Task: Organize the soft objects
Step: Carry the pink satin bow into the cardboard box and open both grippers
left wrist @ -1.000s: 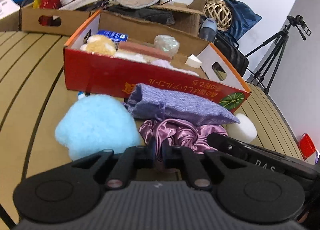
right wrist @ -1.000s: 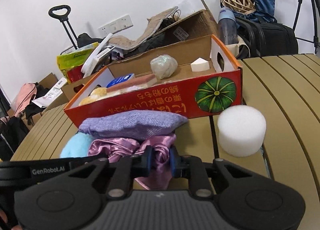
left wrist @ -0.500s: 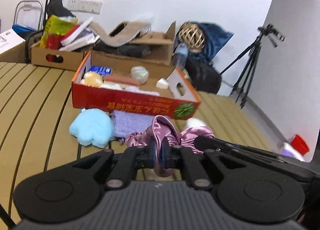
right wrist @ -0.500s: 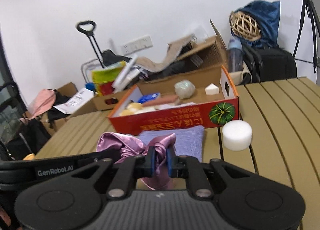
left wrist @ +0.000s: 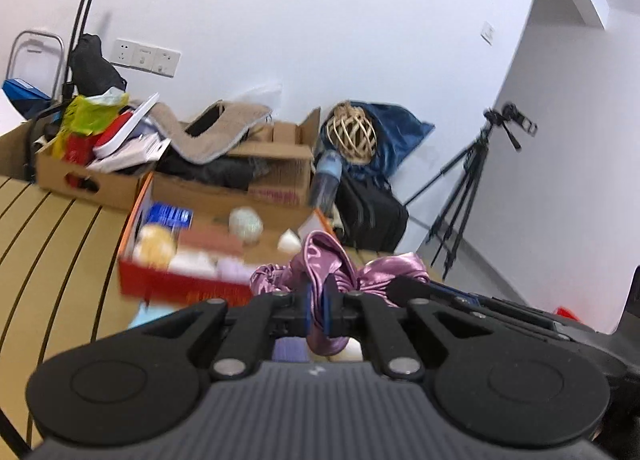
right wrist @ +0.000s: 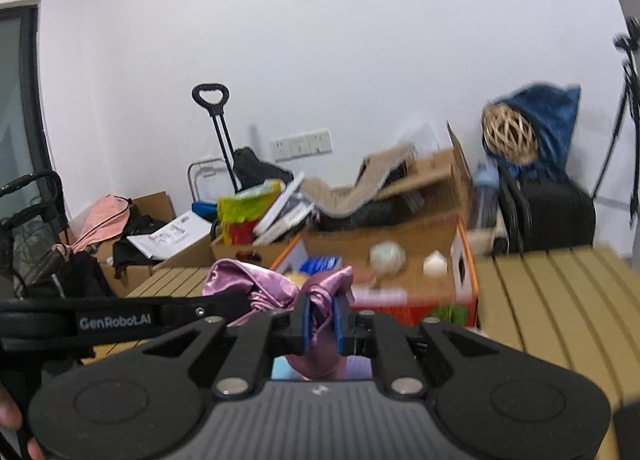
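1. Two grippers are in your hands above the slatted table, which is the biggest thing here; its tan boards run under everything near you.
2. Your red box sits on that table, open at the top, with a pale ball and a white wedge inside it.
3. Your pink satin cloth hangs in the air in front of the box, stretched between both grippers and clear of the table.
4. Your left gripper has its jaws pinched tight on one bunch of the cloth.
5. Your right gripper has its jaws narrow, clamped on another bunch of the cloth.
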The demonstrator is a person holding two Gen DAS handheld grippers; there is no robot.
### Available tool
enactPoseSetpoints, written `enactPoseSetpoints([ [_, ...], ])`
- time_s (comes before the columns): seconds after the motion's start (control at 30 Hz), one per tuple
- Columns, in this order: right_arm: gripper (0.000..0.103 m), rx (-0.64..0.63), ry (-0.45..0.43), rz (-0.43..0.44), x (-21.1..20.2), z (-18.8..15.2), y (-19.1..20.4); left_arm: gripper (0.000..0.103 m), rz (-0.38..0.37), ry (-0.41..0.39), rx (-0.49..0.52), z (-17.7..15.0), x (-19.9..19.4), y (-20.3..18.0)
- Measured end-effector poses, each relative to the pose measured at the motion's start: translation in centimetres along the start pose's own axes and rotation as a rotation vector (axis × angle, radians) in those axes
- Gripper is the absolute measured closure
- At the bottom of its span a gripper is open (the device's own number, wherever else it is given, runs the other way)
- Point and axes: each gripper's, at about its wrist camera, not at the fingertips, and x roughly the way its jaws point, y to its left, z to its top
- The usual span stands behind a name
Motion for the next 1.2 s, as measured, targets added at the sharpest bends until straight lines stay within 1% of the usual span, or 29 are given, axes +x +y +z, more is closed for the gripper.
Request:
enactPoseSetpoints([
  [0.07, 0.092, -0.02, 0.005, 0.0, 3.5, 2.4, -0.8, 0.097, -0.018, 0.002, -0.039, 2.8, 3.1, 1.8],
  [0.13, 0.092, -0.039, 0.003, 0.012, 8.3, 4.4, -1.9, 0.097, -0.011, 0.014, -0.06, 5.3, 6.7, 4.1],
  [0.17, 0.092, -0.042, 0.013, 0.025, 10.7, 5.2, -2.5, 0.097, 0.005, 0.03, -0.083, 6.5, 8.7, 5.5],
  [0.27, 0.092, -0.023, 0.075, 0.038, 18.4, 7.1, -3.9, 0.097, 0.016, 0.075, -0.149, 9.1, 14.7, 9.9],
  [0.33, 0.092, 0.003, 0.117, 0.048, 23.7, 7.8, -4.9, 0.097, 0.037, 0.107, -0.195, 10.0, 18.2, 12.6],
  [0.4, 0.092, 0.002, 0.157, 0.05, 28.6, 7.5, -5.7, 0.097, 0.067, 0.149, -0.235, 10.4, 21.8, 15.0],
  [0.5, 0.092, -0.017, 0.215, 0.016, 33.5, 6.6, -7.0, 0.097, 0.058, 0.213, -0.29, 10.0, 26.3, 17.5],
  [0.57, 0.092, -0.026, 0.243, -0.013, 35.1, 6.0, -7.6, 0.097, 0.059, 0.267, -0.291, 9.2, 28.8, 18.4],
  [0.67, 0.092, -0.064, 0.278, -0.024, 36.5, 5.5, -7.9, 0.096, 0.13, 0.341, -0.218, 7.9, 31.0, 18.6],
  [0.7, 0.092, -0.076, 0.281, -0.025, 36.9, 5.3, -7.7, 0.096, 0.156, 0.363, -0.205, 7.6, 31.5, 18.8],
  [0.73, 0.092, -0.086, 0.294, -0.02, 37.3, 5.1, -7.3, 0.096, 0.175, 0.385, -0.217, 7.6, 31.8, 19.0],
  [0.77, 0.091, -0.097, 0.314, -0.006, 38.0, 4.9, -7.0, 0.095, 0.18, 0.386, -0.229, 7.6, 31.7, 19.2],
  [0.83, 0.091, -0.13, 0.342, 0.018, 38.9, 4.7, -6.2, 0.095, 0.223, 0.381, -0.203, 7.5, 31.6, 19.0],
  [0.87, 0.091, -0.114, 0.346, 0.037, 39.4, 4.7, -6.3, 0.095, 0.249, 0.375, -0.195, 7.4, 31.6, 18.9],
  [0.9, 0.09, -0.071, 0.359, 0.052, 39.9, 4.7, -6.7, 0.095, 0.252, 0.377, -0.189, 7.5, 31.6, 18.8],
  [0.97, 0.09, 0.022, 0.407, 0.036, 41.2, 4.4, -8.3, 0.095, 0.266, 0.381, -0.16, 7.5, 31.9, 18.5],
  [1.03, 0.09, 0.124, 0.471, 0.022, 42.4, 3.8, -10.0, 0.095, 0.288, 0.389, -0.108, 7.4, 32.7, 17.9],
  [1.07, 0.09, 0.166, 0.472, 0.028, 42.4, 3.7, -10.7, 0.095, 0.3, 0.395, -0.082, 7.3, 33.1, 17.6],
  [1.13, 0.087, 0.175, 0.476, 0.023, 42.3, 3.5, -10.9, 0.093, 0.312, 0.394, -0.052, 7.6, 33.5, 17.2],
  [1.17, 0.083, 0.16, 0.478, 0.012, 42.2, 3.5, -10.7, 0.09, 0.312, 0.385, -0.04, 7.7, 33.4, 17.0],
  [1.2, 0.081, 0.148, 0.48, 0.002, 42.1, 3.6, -10.4, 0.085, 0.306, 0.374, -0.033, 7.8, 33.2, 16.9],
])
